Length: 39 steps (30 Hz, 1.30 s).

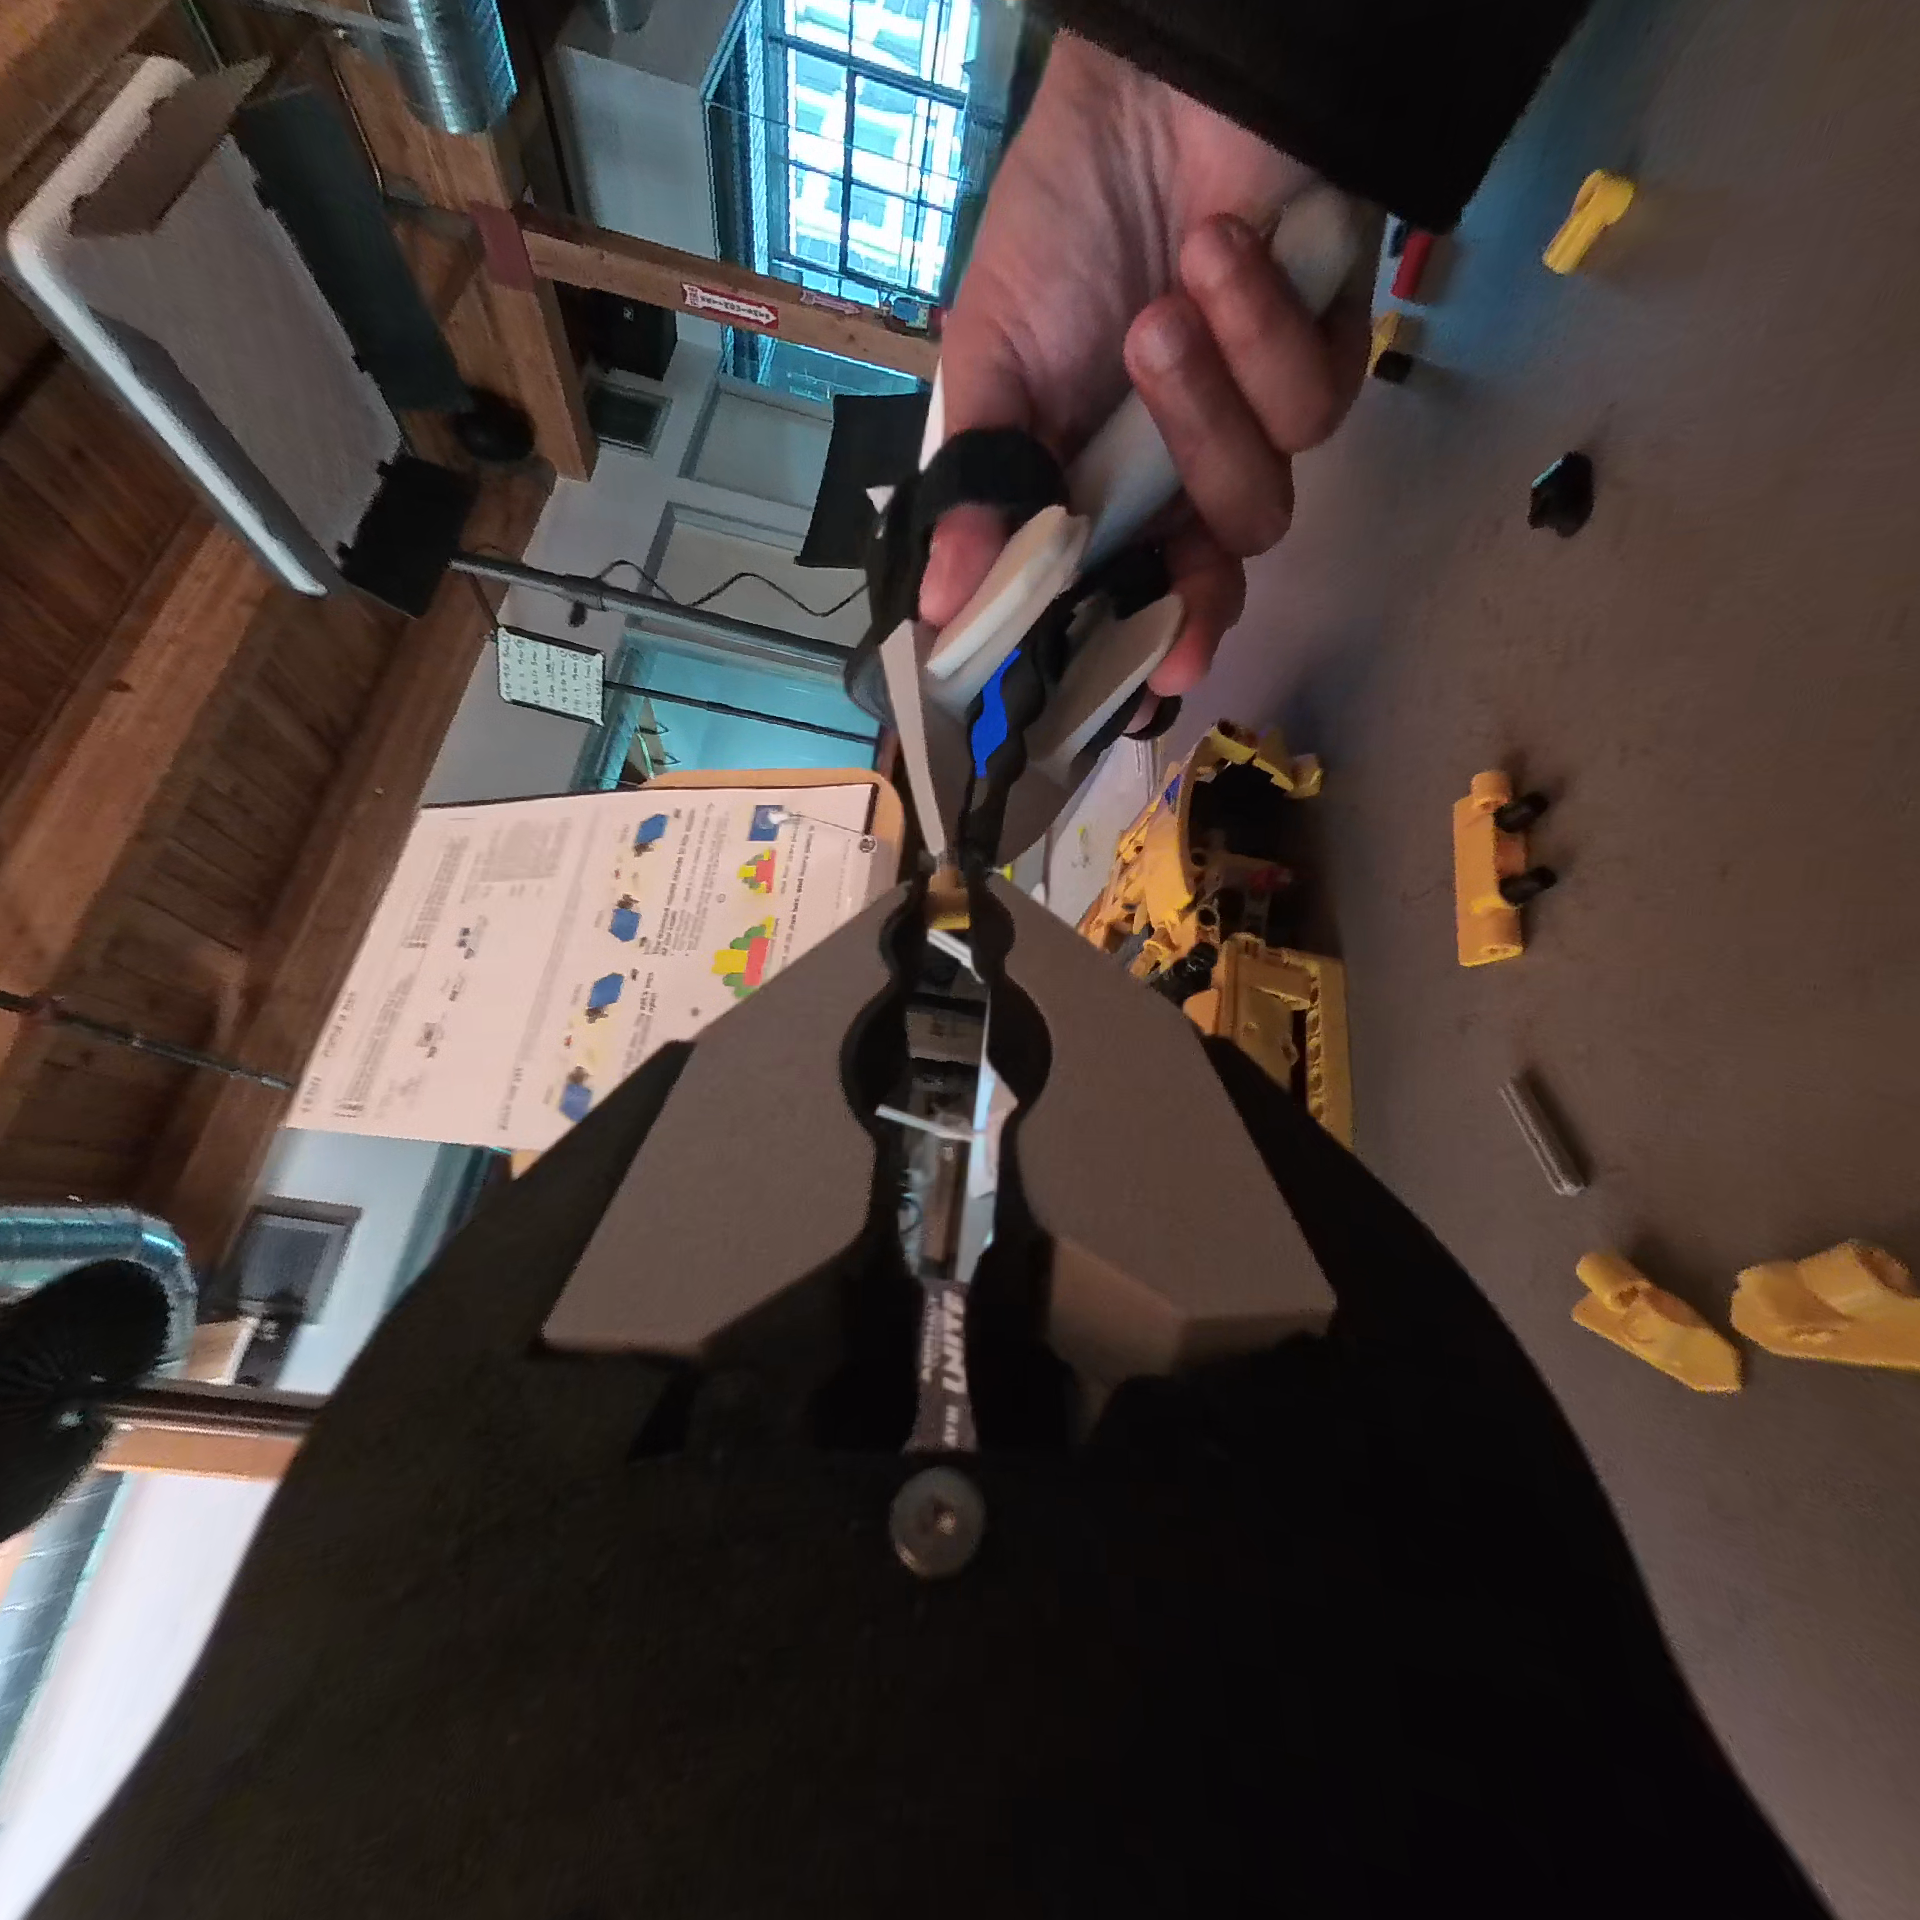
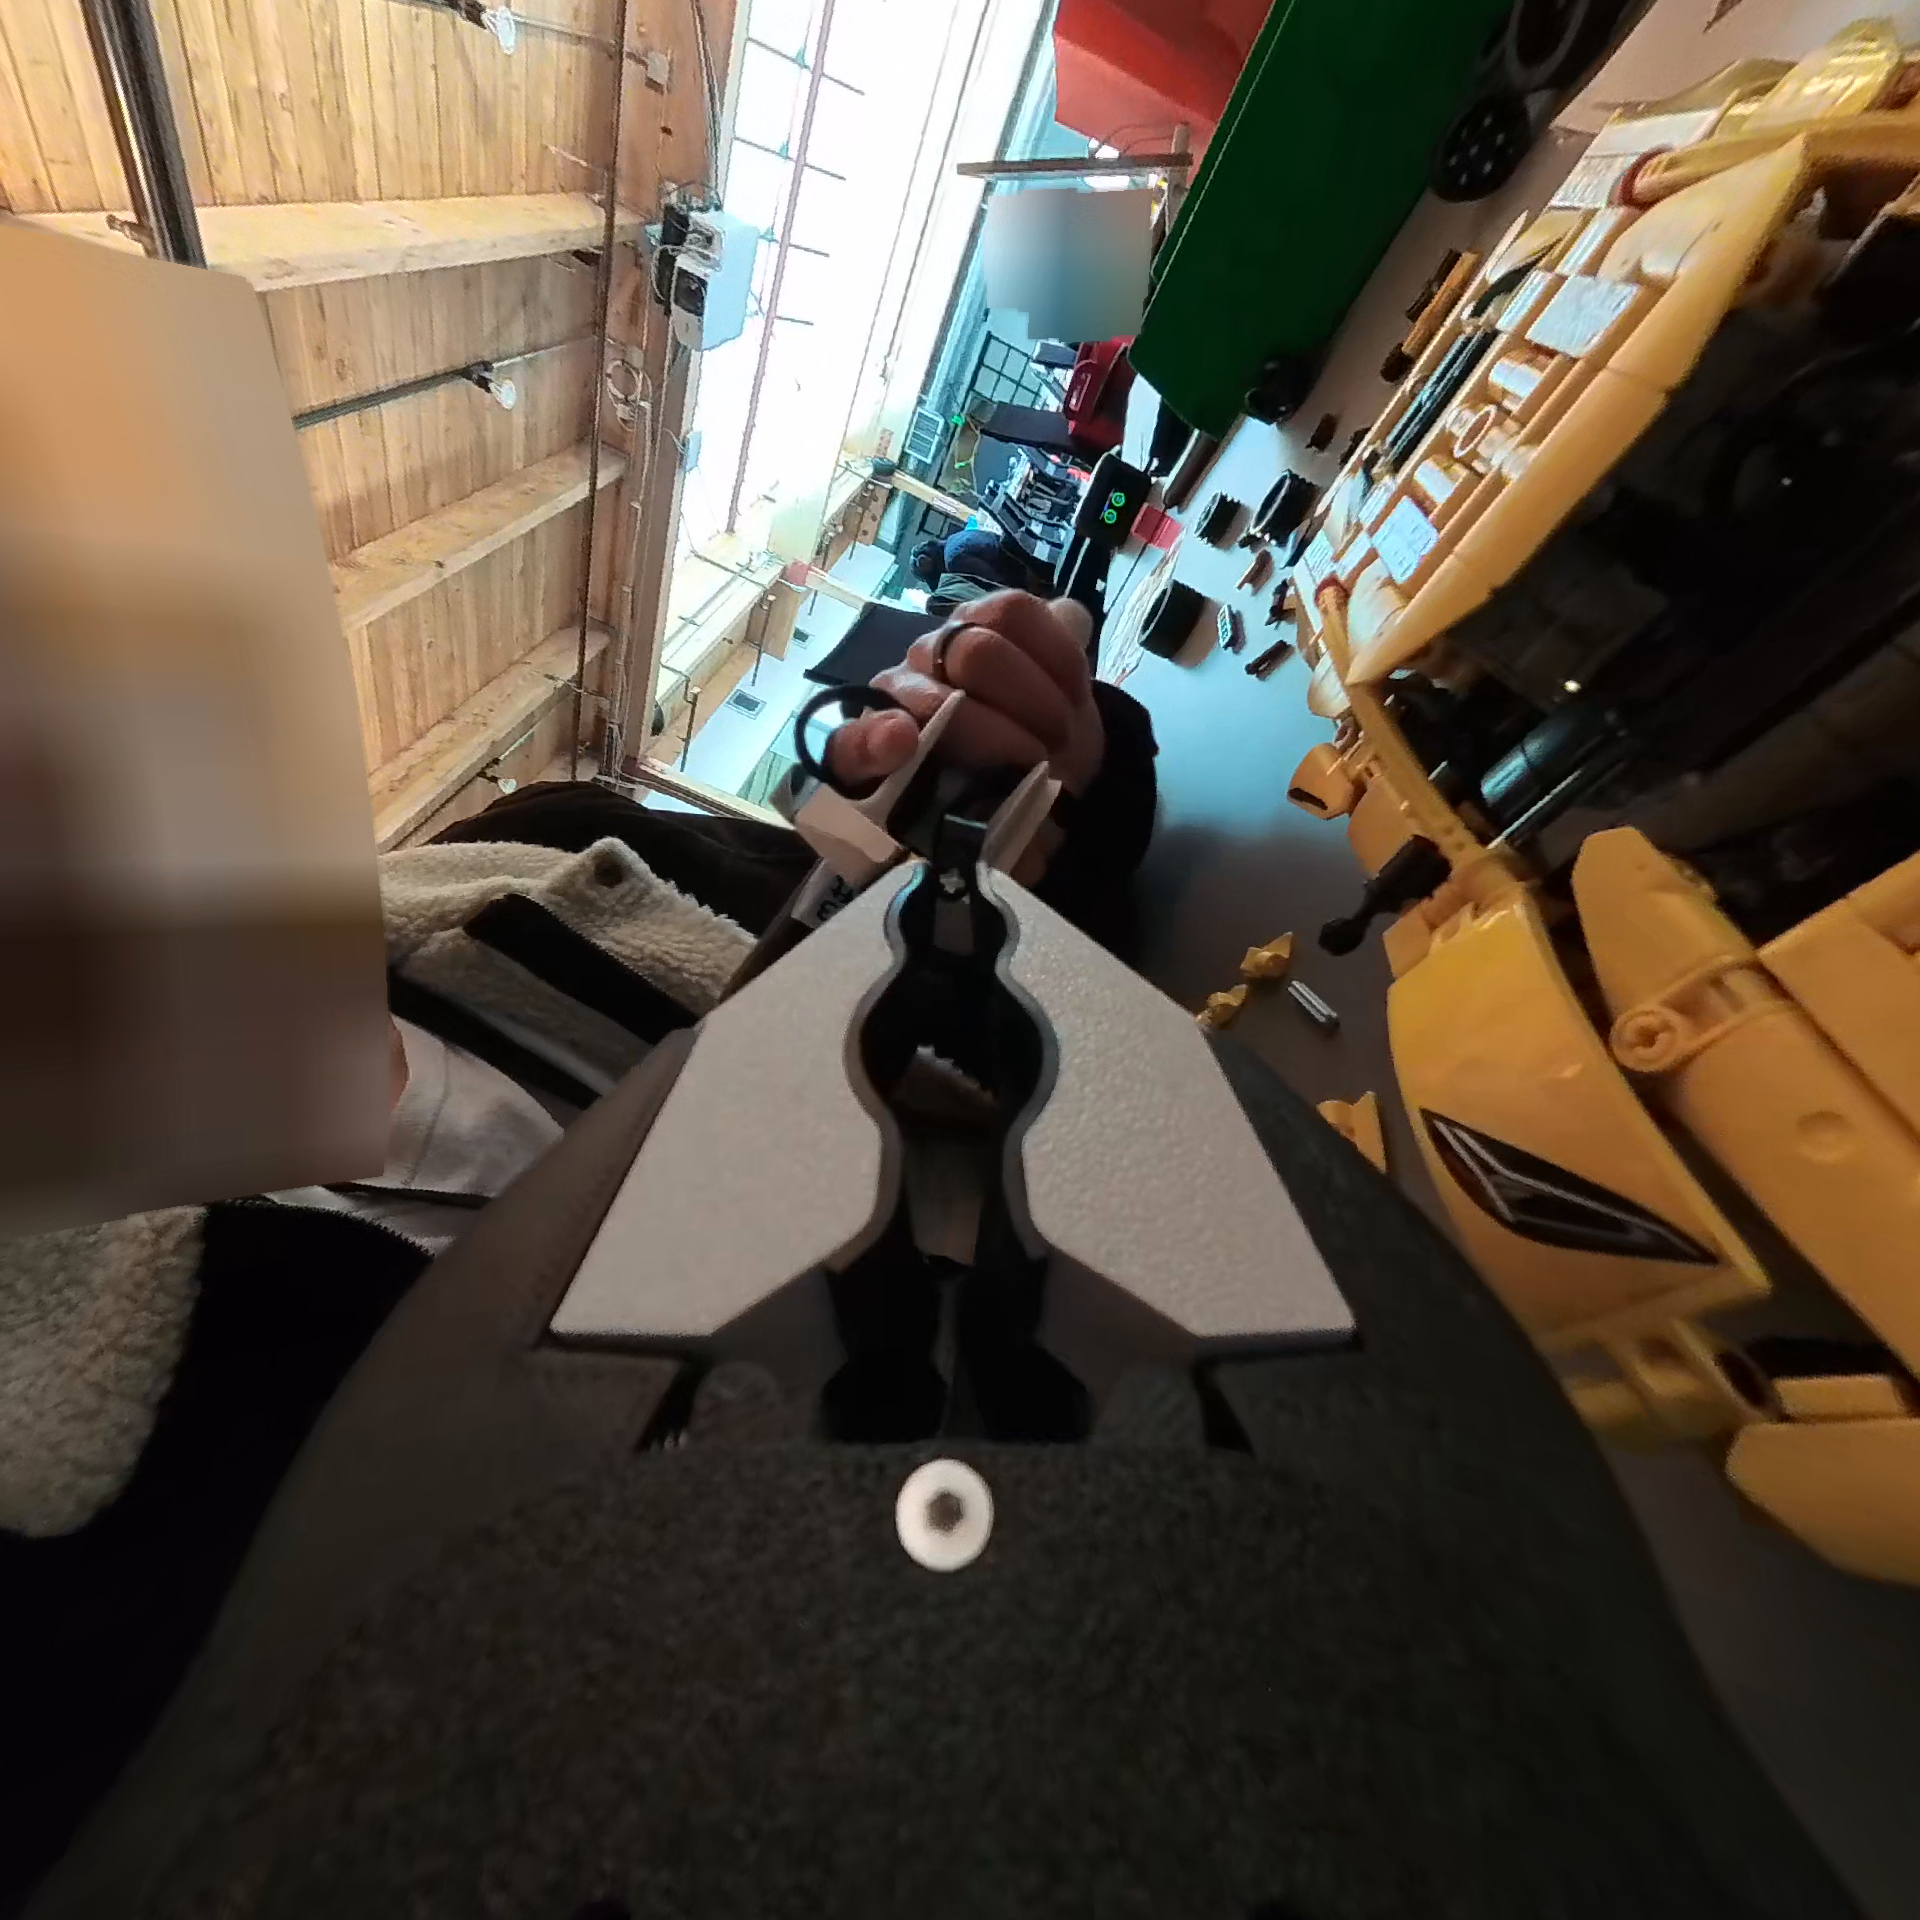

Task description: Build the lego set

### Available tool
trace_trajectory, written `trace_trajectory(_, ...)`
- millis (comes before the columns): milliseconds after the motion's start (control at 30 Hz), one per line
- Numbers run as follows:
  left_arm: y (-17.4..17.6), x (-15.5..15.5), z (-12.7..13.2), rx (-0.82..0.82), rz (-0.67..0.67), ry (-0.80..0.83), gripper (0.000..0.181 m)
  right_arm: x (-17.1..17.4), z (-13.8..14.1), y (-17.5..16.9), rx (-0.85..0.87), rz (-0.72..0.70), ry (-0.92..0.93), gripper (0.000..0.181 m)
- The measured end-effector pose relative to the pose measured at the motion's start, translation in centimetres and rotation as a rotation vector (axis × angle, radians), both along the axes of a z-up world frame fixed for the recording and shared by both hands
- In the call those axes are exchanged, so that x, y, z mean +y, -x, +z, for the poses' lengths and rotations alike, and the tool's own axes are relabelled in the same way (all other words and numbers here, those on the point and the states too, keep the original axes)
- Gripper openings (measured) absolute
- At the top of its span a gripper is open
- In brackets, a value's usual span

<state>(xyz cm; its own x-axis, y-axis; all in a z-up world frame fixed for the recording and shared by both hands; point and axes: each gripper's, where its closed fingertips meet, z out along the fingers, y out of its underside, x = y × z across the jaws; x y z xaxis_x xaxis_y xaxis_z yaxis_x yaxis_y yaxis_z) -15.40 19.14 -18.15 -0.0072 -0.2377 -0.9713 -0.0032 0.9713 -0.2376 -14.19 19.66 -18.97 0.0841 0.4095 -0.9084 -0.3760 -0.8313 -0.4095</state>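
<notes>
In the left wrist view my left gripper (image 1: 949, 891) is shut on a small yellow lego piece (image 1: 948, 902) and holds it in the air. My right gripper (image 1: 961, 847), held by a hand (image 1: 1122, 343), meets it tip to tip from above. In the right wrist view my right gripper (image 2: 949, 883) is shut on a small black piece (image 2: 948, 883), with the left gripper (image 2: 951, 821) facing it. The half-built yellow lego car (image 1: 1205, 894) stands on the grey table (image 1: 1714, 675) to the right; it fills the right edge of the right wrist view (image 2: 1662, 935).
Loose parts lie on the table: a yellow beam with black pins (image 1: 1491, 873), a black piece (image 1: 1561, 494), a grey axle (image 1: 1543, 1132) and yellow panels (image 1: 1652, 1320). An instruction sheet (image 1: 582, 956) stands behind. Black tyres (image 2: 1174, 618) and a green box (image 2: 1299, 208) lie beyond the car. Left and right tips are no more than a few centimetres apart.
</notes>
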Motion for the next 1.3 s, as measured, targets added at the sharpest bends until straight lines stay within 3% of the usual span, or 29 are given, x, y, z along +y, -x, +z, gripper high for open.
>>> trace_trajectory(133,0.1,0.3,0.5,-0.002,-0.008,0.116,0.007,-0.1,1.1,-0.1,-0.003,-0.013,-0.092,0.006)
trace_trajectory(333,0.5,0.5,3.6,0.014,-0.159,0.813,0.007,1.1,3.4,-1.3,-0.047,-0.211,-0.329,0.007)
trace_trajectory(500,0.5,1.2,4.0,0.036,-0.198,1.031,0.007,1.0,4.3,-0.9,-0.032,-0.234,-0.397,0.006)
trace_trajectory(1100,0.1,1.9,3.3,0.083,-0.202,1.219,0.007,1.2,3.7,-1.4,-0.018,-0.242,-0.350,0.006)
trace_trajectory(1300,0.0,1.9,3.0,0.086,-0.183,1.188,0.007,1.6,3.0,-1.2,-0.017,-0.248,-0.298,0.006)
